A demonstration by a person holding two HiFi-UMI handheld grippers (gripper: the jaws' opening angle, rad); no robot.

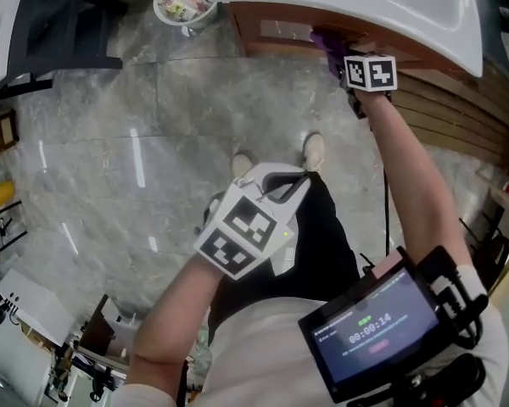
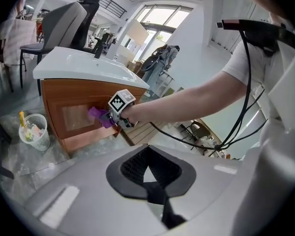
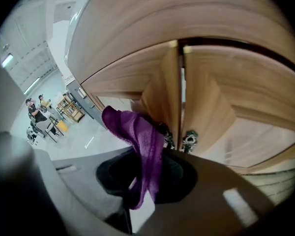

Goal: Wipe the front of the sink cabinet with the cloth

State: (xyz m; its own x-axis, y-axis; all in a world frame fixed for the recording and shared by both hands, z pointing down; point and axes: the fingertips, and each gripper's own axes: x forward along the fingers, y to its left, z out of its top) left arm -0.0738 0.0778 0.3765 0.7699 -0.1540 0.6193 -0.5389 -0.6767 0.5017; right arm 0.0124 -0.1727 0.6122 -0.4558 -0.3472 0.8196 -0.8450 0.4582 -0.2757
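Grey marbled floor tiles [image 1: 153, 108] lie under a white mesh waste basket [image 2: 39, 142] that stands at the left corner of the brown wooden sink cabinet [image 2: 64, 95], which carries a white ceramic basin [image 2: 83, 68]. The left gripper [image 2: 148, 180] hangs low in front of the person, well away from the cabinet, with its jaws drawn together and nothing between them. Further right, the purple cleaning cloth [image 3: 137, 136] is pressed flat against the cabinet front just below the basin rim. It sits just left of the seam between the two doors and close to two small metal knobs [image 3: 189, 139]. The right gripper [image 3: 140, 195], at the end of the outstretched arm, has its jaws clamped on the cloth's lower folds.
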